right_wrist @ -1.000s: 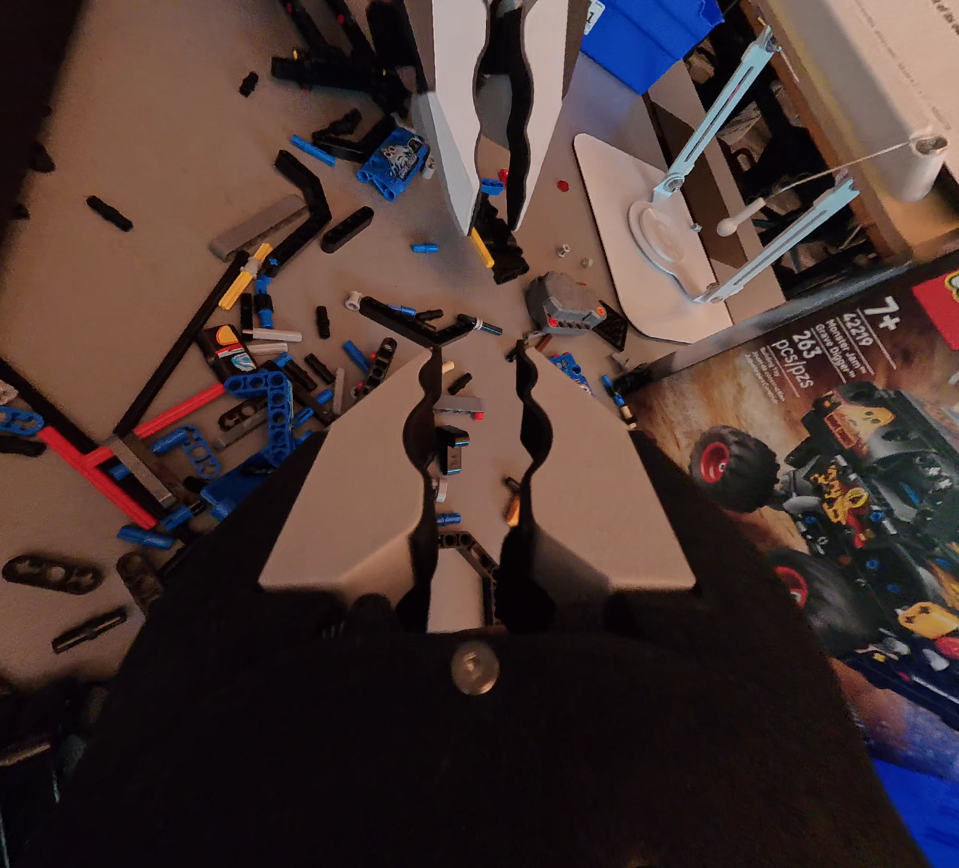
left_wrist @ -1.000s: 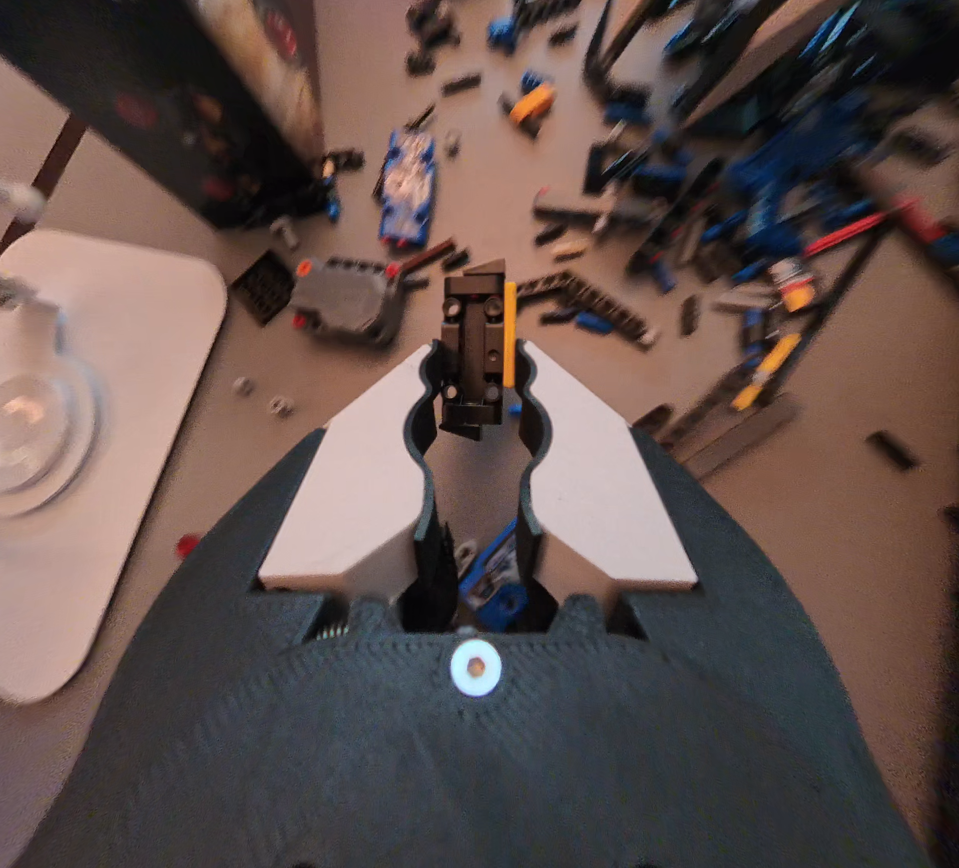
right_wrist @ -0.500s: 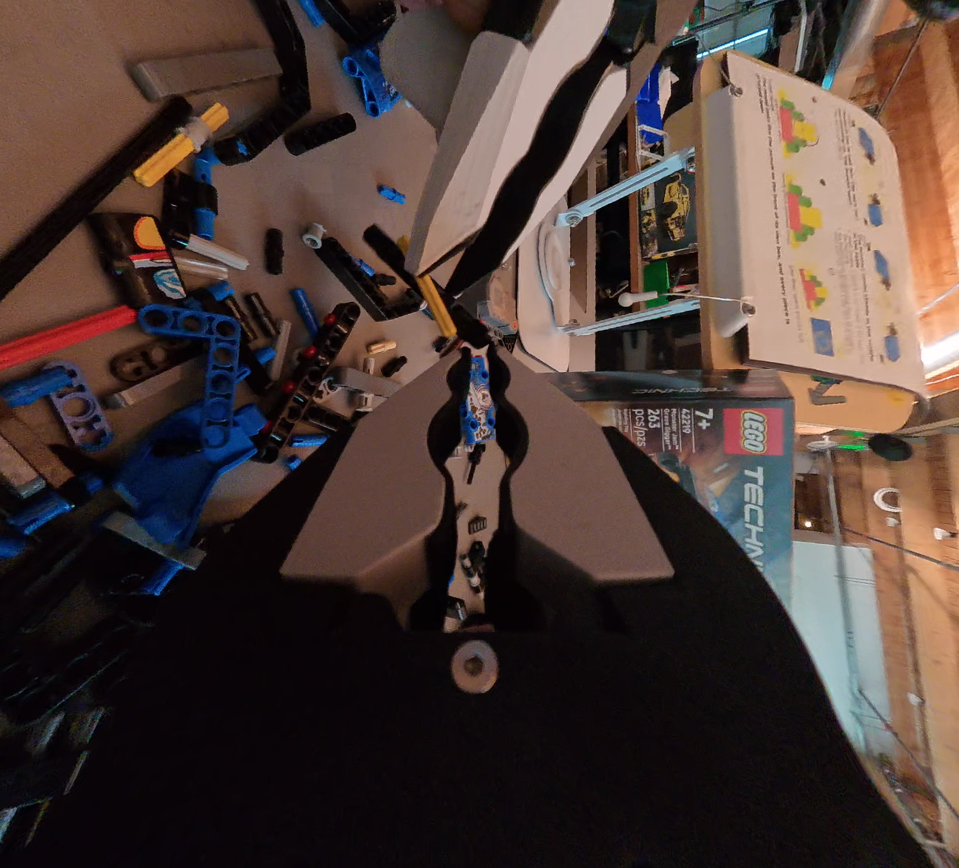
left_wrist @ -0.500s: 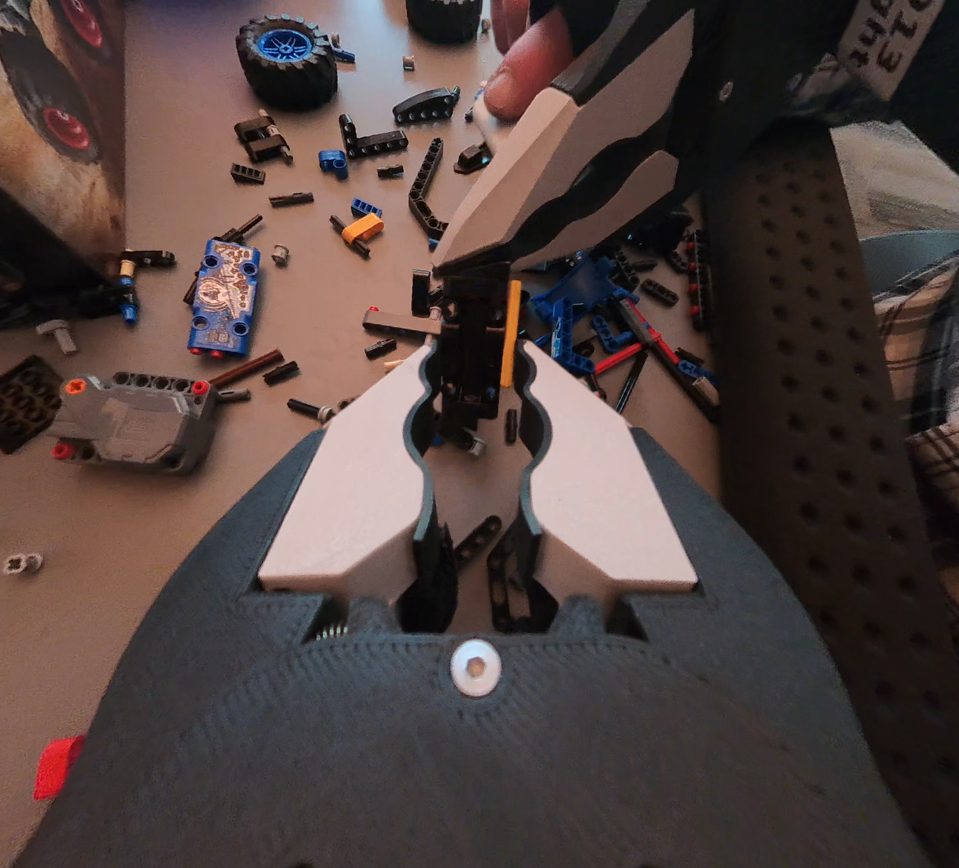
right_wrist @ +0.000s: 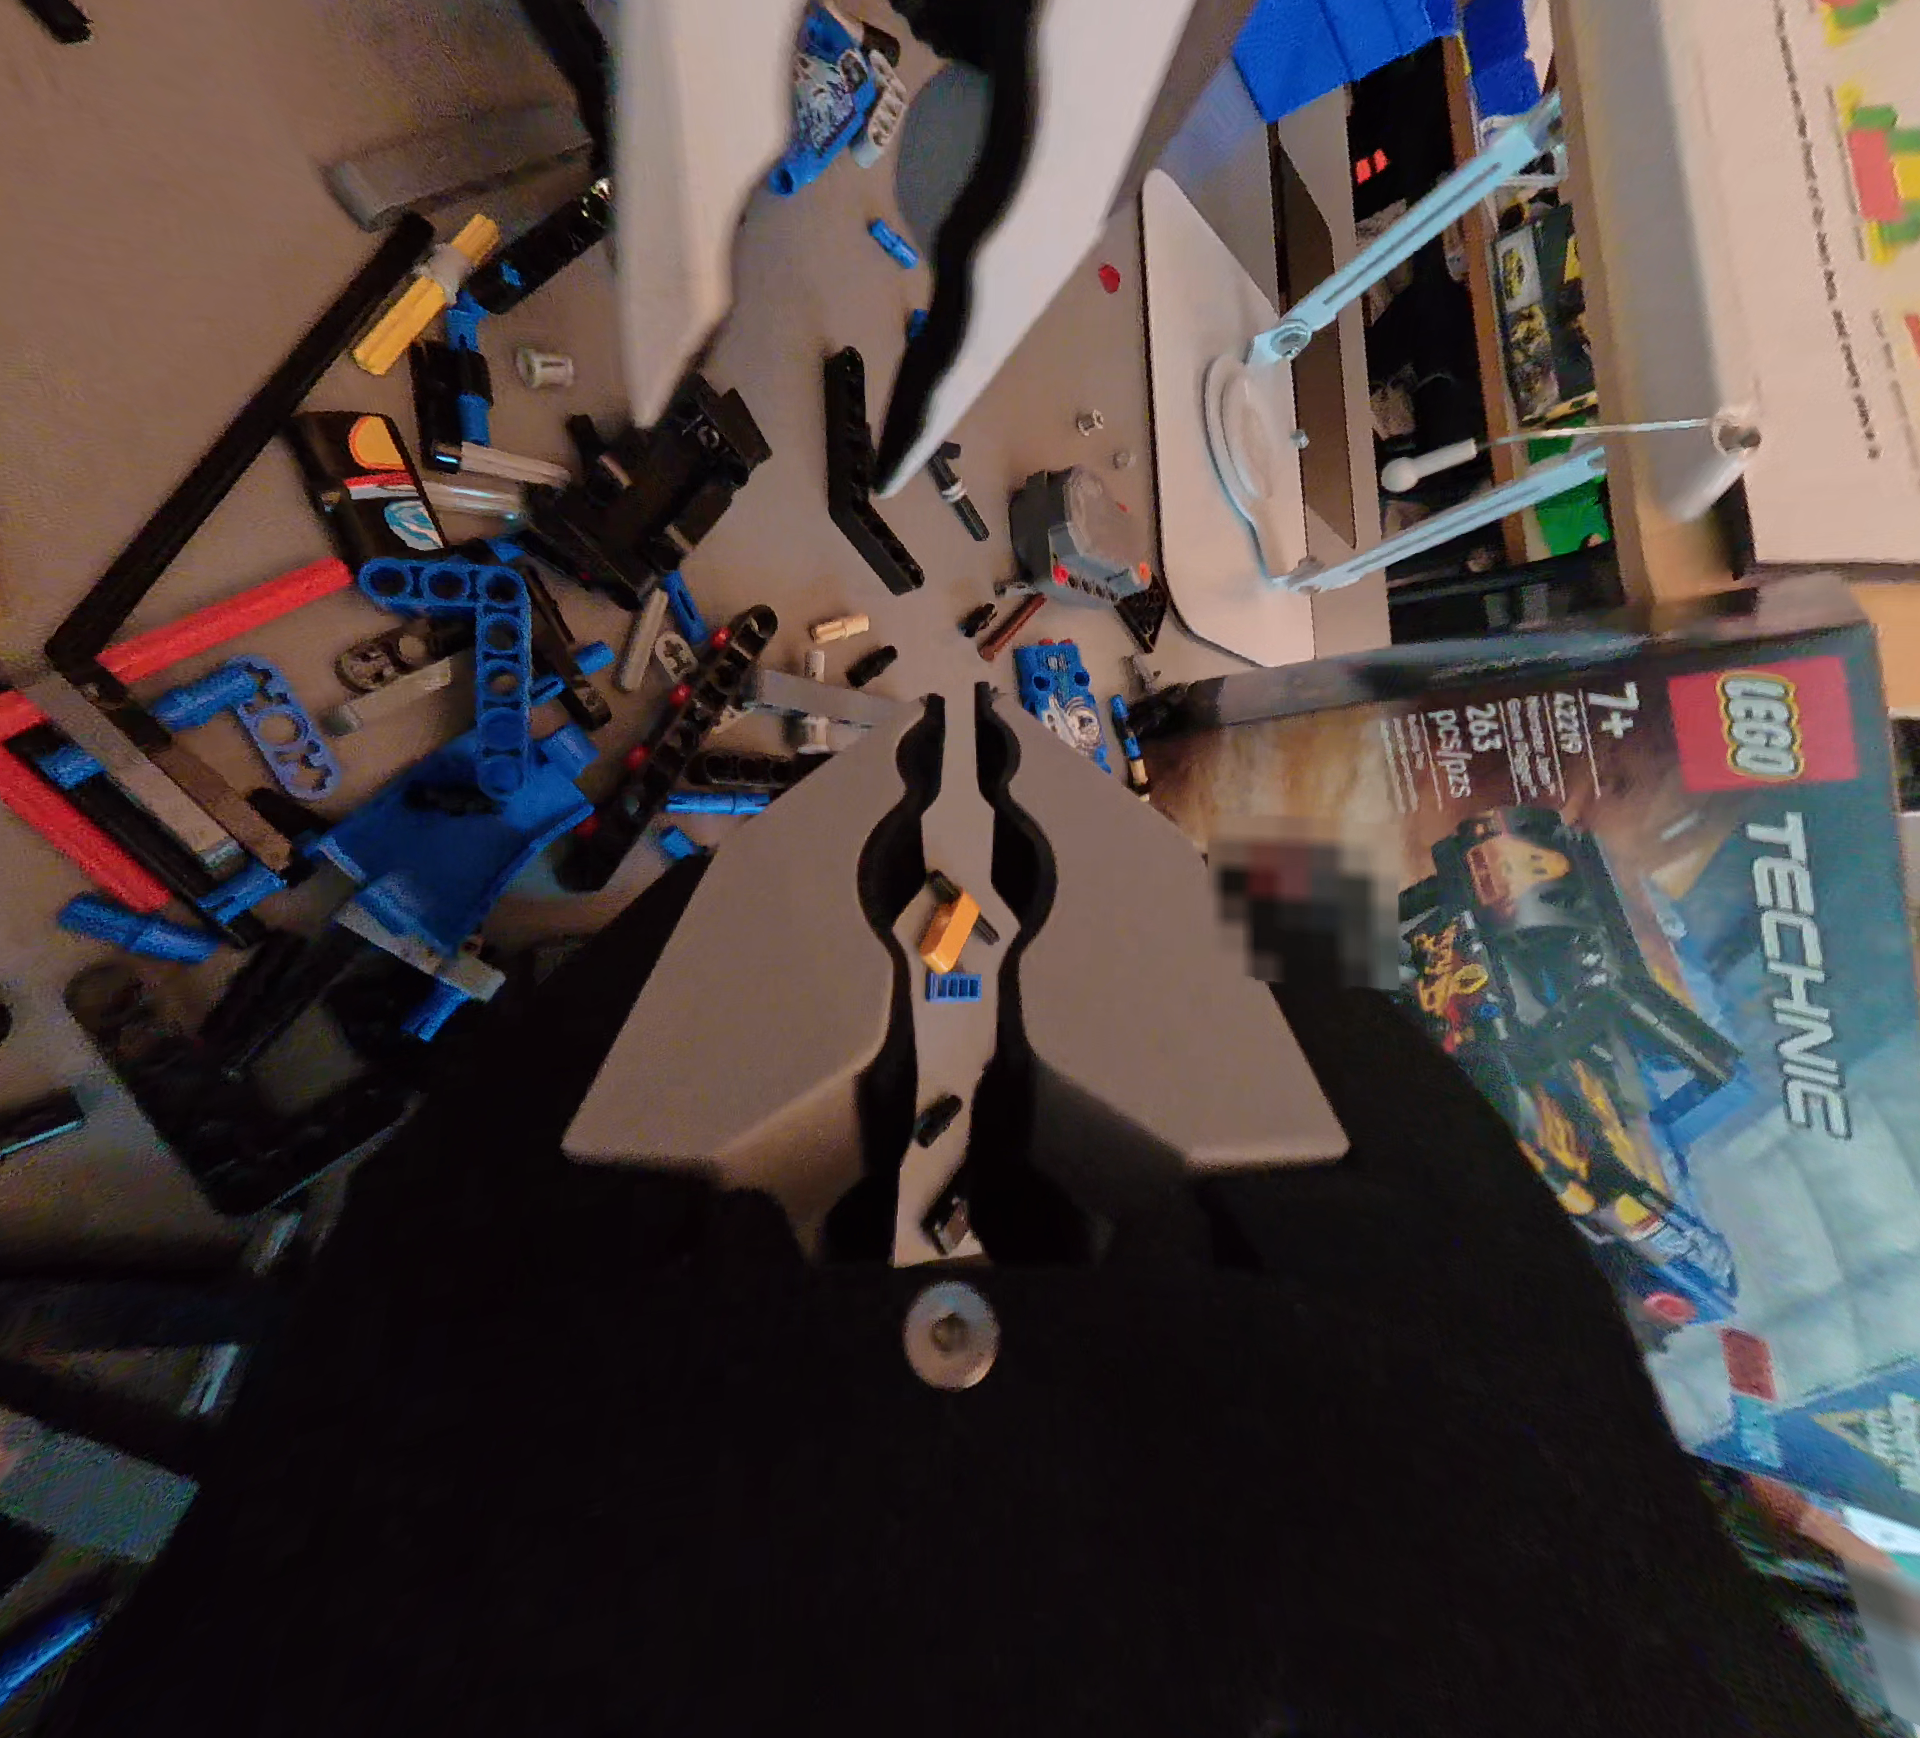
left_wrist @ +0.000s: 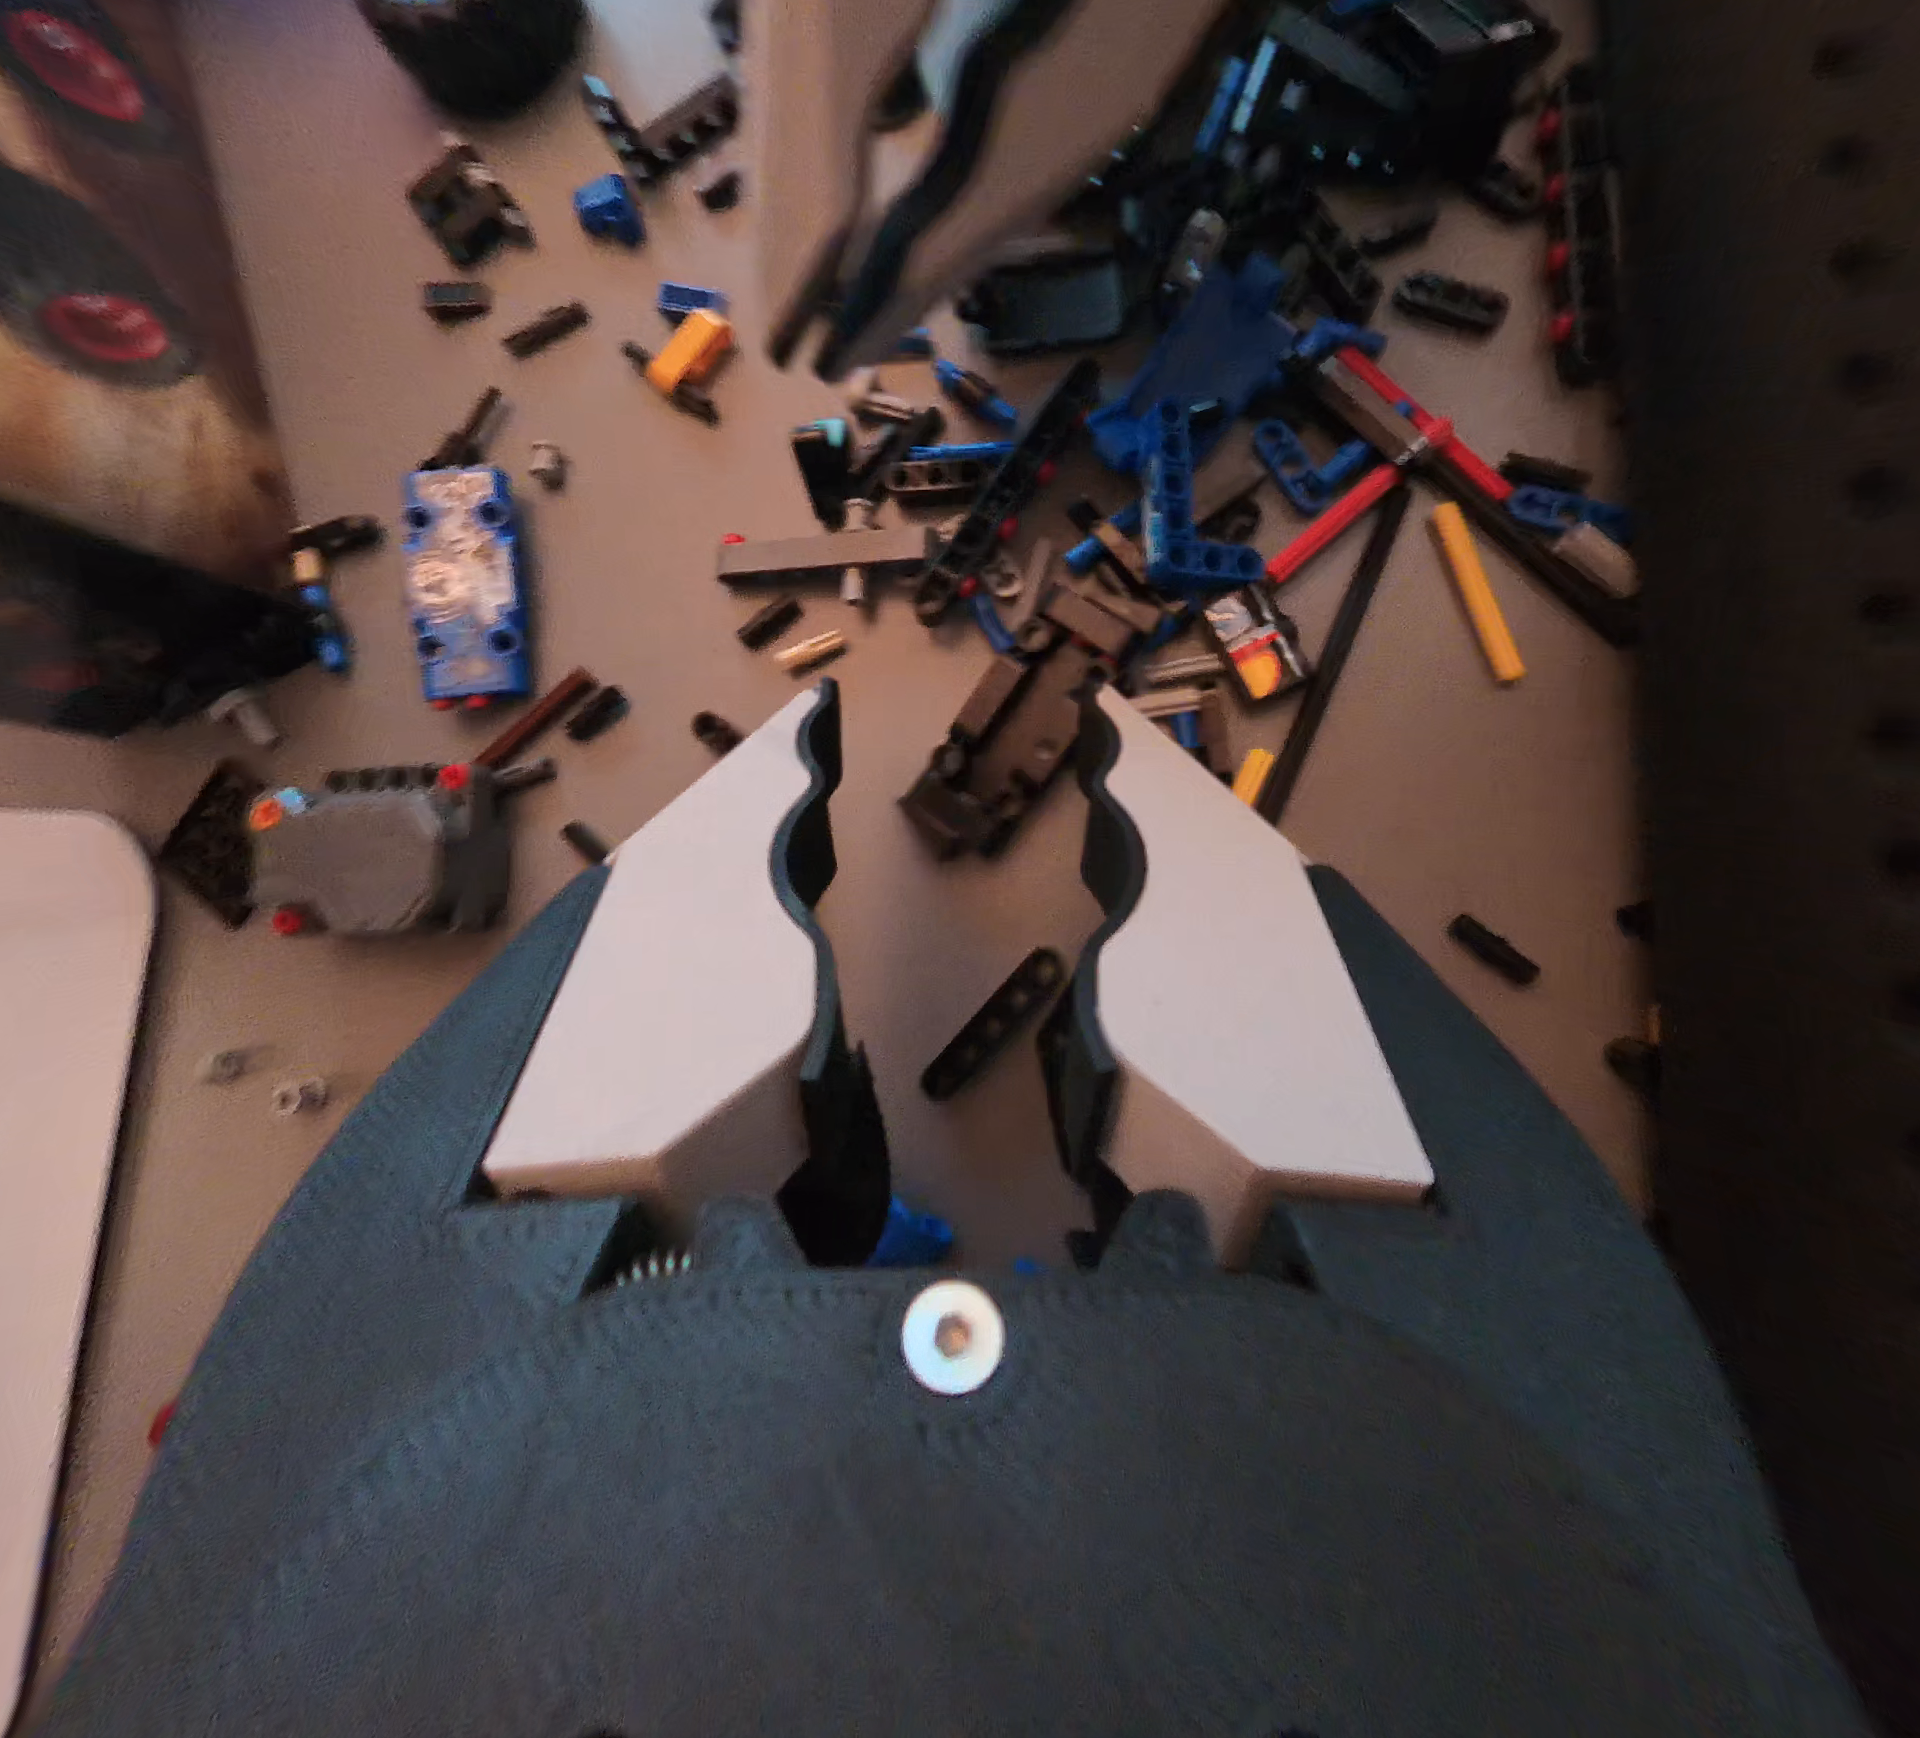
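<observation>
Black toy bricks stuck together in a small clump (left_wrist: 1013, 753) lie on the tan table (left_wrist: 1434, 857), right under the tips of the left tool (left_wrist: 961, 701), which is spread wide and holds nothing. The right tool (right_wrist: 954, 701) is nearly pinched together and holds nothing. An orange piece (right_wrist: 951, 930) lies below it. Blue beams (right_wrist: 488, 649) are scattered near.
</observation>
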